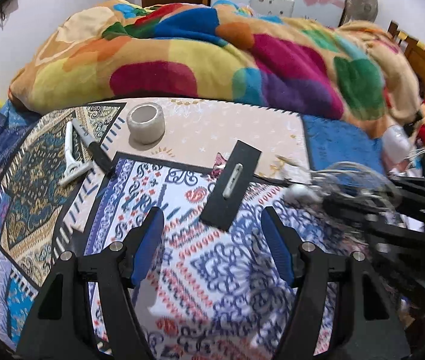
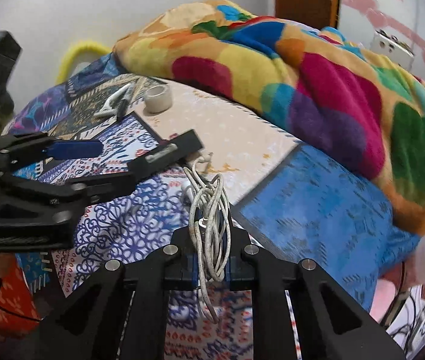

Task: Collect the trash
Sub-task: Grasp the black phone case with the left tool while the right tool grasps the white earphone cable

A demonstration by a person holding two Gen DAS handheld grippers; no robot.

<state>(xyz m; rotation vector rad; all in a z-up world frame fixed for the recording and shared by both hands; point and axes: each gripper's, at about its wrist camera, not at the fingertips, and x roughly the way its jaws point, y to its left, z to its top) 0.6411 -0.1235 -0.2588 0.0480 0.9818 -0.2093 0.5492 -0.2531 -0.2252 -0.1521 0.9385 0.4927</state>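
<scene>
A coiled white cable [image 2: 206, 192] hangs between the fingers of my right gripper [image 2: 212, 232], which is shut on it just above the patterned bedsheet [image 2: 128, 225]. The left wrist view shows that cable [image 1: 326, 177] and the right gripper [image 1: 392, 210] blurred at the right. My left gripper [image 1: 212, 213] is open with nothing between its blue pads [image 1: 149, 240]. Just beyond its fingertips a flat black strip [image 1: 242, 162] lies on the sheet with a small white piece [image 1: 232, 180] on top. A bit of pinkish wrapper [image 1: 219, 162] peeks out from under the strip's left edge.
A tape roll [image 1: 146, 123], a white razor [image 1: 72, 156] and a black marker [image 1: 92, 147] lie at the far left of the bed. A heaped colourful blanket [image 1: 212, 60] fills the back. A blue patch [image 2: 317, 210] of the cover lies on the right.
</scene>
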